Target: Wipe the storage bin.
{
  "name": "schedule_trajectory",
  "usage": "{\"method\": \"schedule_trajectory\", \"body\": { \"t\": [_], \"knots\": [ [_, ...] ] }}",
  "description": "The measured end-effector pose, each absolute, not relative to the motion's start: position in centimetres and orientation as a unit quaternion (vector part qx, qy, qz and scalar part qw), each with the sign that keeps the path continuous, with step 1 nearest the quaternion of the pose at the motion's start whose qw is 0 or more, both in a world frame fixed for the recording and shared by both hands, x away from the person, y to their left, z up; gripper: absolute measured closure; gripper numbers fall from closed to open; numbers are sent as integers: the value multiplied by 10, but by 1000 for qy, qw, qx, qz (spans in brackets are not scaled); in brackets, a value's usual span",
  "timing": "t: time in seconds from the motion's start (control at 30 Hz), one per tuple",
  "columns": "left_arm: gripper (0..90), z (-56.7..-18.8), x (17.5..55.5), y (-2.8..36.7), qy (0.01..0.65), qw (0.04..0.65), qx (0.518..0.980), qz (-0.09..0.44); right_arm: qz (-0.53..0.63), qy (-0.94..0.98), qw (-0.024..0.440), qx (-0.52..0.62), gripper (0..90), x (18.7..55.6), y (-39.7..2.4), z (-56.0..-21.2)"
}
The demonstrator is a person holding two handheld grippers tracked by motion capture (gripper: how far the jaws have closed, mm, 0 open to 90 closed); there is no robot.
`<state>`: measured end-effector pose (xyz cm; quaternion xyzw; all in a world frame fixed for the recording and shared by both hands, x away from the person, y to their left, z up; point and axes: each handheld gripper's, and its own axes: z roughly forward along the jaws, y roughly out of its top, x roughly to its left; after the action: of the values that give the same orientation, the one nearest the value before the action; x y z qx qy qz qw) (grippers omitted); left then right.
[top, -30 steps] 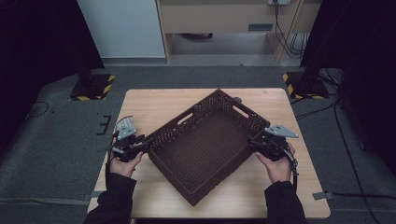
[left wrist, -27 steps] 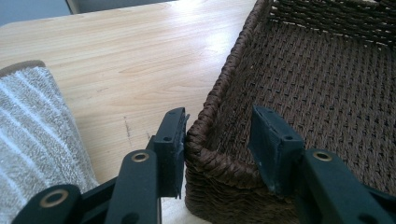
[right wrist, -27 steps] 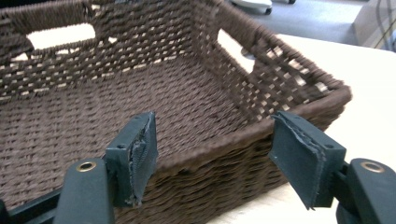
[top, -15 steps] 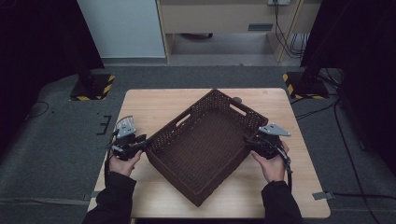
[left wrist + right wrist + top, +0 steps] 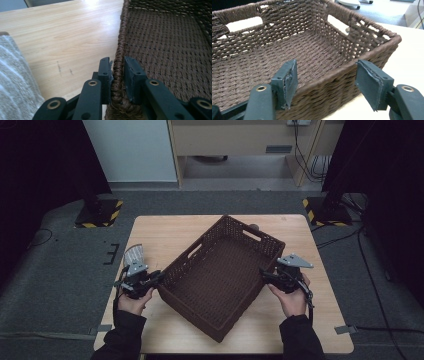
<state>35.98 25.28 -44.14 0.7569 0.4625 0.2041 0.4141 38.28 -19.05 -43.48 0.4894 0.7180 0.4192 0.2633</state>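
- Two grippers are working at one brown woven basket (image 5: 220, 275), which is sitting slantwise in the middle of the wooden table (image 5: 165, 232), one corner pointing toward the person.
- Left gripper (image 5: 150, 281) is pinching the basket's rim (image 5: 117, 72): one jaw is lying against the outside of the wall and the other against the inside. Its jaws have just been closing, with that rim between them.
- Right gripper (image 5: 267, 275) is standing spread, straddling the opposite rim (image 5: 332, 75). One jaw is hanging over the inside of the basket and the other outside it, and neither pad looks to be pressing on the weave.
- Judging from this, the basket is about to be lifted or shifted with both hands, and only one side is gripped so far.
- Lifting now would probably be tipping the basket up on the left and dragging its right side over the table.
- Woven rim is rounded and springy, so a shallow bite could be slipping off once weight comes on.
- Closing the right jaws too near the rim's top could be letting them skate off, or pushing the basket toward the left hand.
- Pale striped cloth (image 5: 134, 255) is lying just beside the left gripper, where a sideways swing could be catching it.
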Motion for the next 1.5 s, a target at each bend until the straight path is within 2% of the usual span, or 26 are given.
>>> {"method": "schedule_trajectory", "body": {
  "t": [0.17,0.23,0.33,0.53,0.77,1.07,1.23,1.5],
  "knots": [
    [741,-441,351,247,453,414,762,207,414,725,253,488,349,384,-182,-440],
    [733,-440,351,247,449,417,763,205,404,728,260,489,361,385,-180,-443],
    [675,-439,353,248,447,422,760,209,399,728,265,491,383,387,-179,-443],
    [665,-439,356,252,450,427,759,198,392,727,277,491,402,391,-177,-444],
    [759,-444,353,240,436,414,775,194,394,725,284,488,409,396,-177,-445],
    [783,-445,340,239,437,417,774,190,410,726,274,480,401,384,-179,-439],
    [745,-445,330,236,426,418,780,191,404,733,269,476,437,385,-175,-444],
    [589,-435,333,245,435,436,759,210,400,736,271,474,459,387,-173,-445]
  ]
}}
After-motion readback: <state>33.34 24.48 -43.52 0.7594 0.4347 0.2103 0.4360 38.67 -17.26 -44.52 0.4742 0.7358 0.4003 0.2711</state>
